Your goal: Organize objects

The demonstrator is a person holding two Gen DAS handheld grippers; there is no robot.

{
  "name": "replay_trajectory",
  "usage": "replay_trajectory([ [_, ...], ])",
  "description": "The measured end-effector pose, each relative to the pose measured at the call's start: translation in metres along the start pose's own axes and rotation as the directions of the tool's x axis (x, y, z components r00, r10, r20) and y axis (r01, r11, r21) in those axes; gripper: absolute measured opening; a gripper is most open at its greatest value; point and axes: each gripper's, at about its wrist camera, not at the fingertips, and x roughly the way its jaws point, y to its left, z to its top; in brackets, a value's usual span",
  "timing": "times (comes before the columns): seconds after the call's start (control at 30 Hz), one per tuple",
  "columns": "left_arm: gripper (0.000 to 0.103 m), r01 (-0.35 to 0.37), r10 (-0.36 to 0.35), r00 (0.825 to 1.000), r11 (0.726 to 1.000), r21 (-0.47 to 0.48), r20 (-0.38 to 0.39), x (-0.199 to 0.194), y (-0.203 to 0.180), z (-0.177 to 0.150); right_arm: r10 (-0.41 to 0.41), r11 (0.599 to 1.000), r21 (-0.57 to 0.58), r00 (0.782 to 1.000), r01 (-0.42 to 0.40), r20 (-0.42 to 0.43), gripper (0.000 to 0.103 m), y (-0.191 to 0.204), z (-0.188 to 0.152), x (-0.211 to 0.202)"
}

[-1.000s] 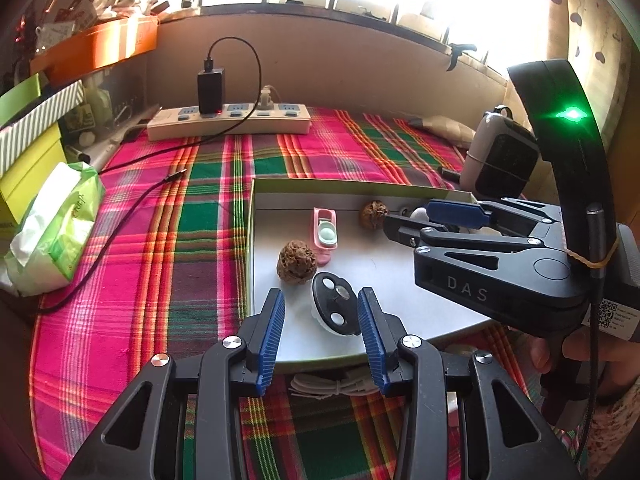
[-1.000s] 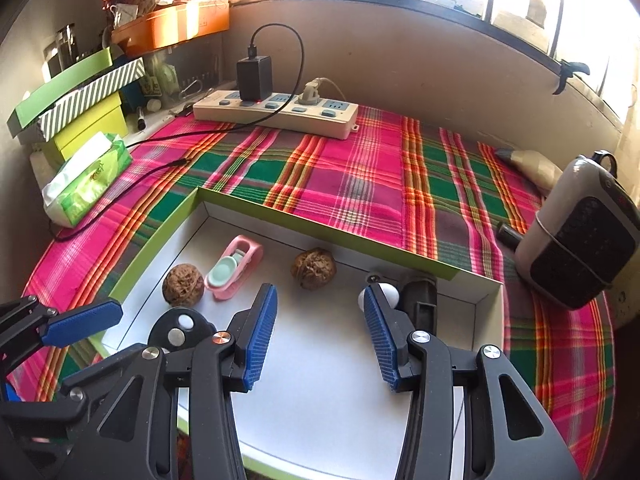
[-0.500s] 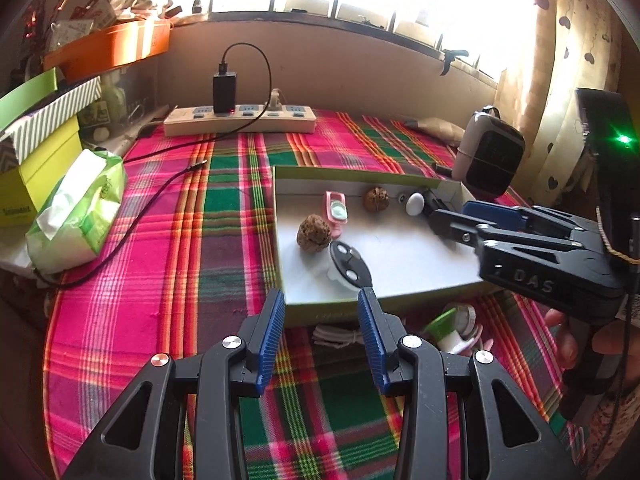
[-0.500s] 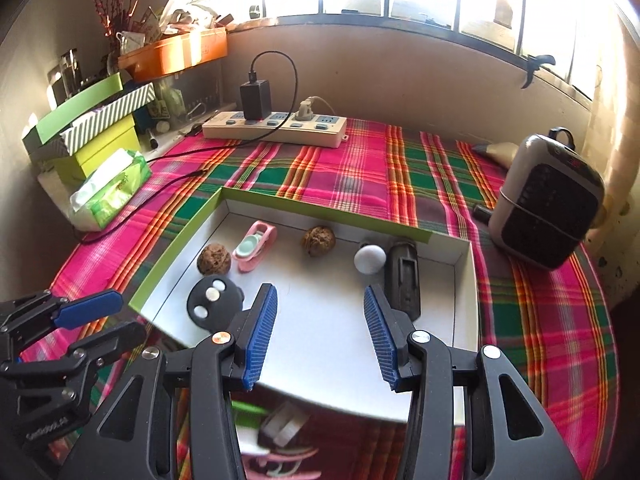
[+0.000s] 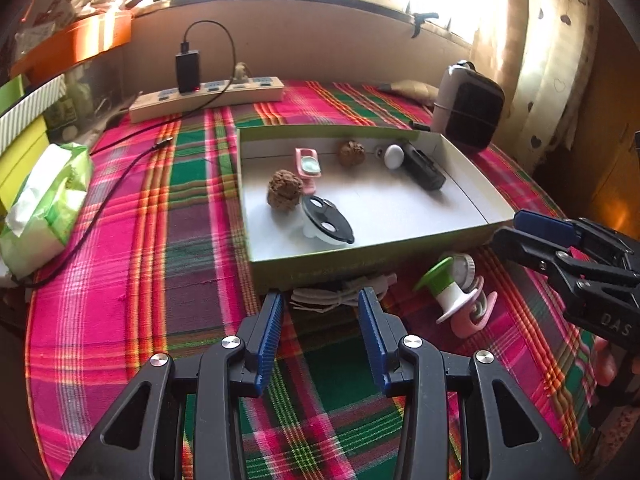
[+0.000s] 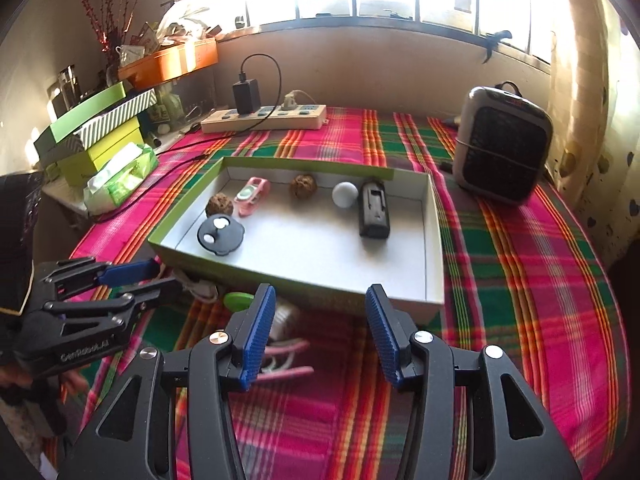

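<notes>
Left wrist view: the left gripper [image 5: 320, 316] hangs with jaws apart and empty, aimed at a white cable bundle [image 5: 340, 294] lying at 12 o'clock just past its tips, against the near wall of the tray [image 5: 360, 258]. The right gripper [image 6: 320, 320] is also empty; its jaws have just been widening, with nothing between them. At its 11 o'clock, partly behind its left finger, lie a green-and-white spool [image 5: 448, 284] and a pink clip [image 5: 472, 316], both on the plaid cloth [image 5: 160, 240] outside the tray.

The likely step is collecting these leftovers into the tray. For the cable, I would come down straight, pads either side of the bundle's middle, so loose loops do not trail. The tray wall touches it at the far side, so approach from the near side.

Already in the tray: two walnuts [image 5: 285, 190], a pink case [image 5: 308, 166], a white ball [image 5: 394, 156], a black block [image 5: 424, 170] and a black-topped lid [image 5: 328, 224]. The tray's middle is bare, good for dropping.

A power strip [image 5: 208, 98] sits at 11 o'clock, a heater [image 5: 472, 110] at 1, a tissue pack [image 5: 44, 208] at 9, all well apart. The two grippers are near each other; keep them from crossing.
</notes>
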Motion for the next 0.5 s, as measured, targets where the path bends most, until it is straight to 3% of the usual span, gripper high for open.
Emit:
replay_trajectory([
  [0.23, 0.037, 0.014, -0.013, 1.000, 0.999, 0.045, -0.027, 0.009, -0.010, -0.001, -0.005, 0.999, 0.045, 1.000, 0.005, -0.013, 0.051, -0.011, -0.015, -0.004],
  [0.5, 0.037, 0.095, -0.091, 0.995, 0.991, 0.092, -0.045, 0.005, -0.025, -0.007, -0.006, 0.999, 0.051, 1.000, 0.007, -0.021, 0.051, -0.014, -0.021, -0.006],
])
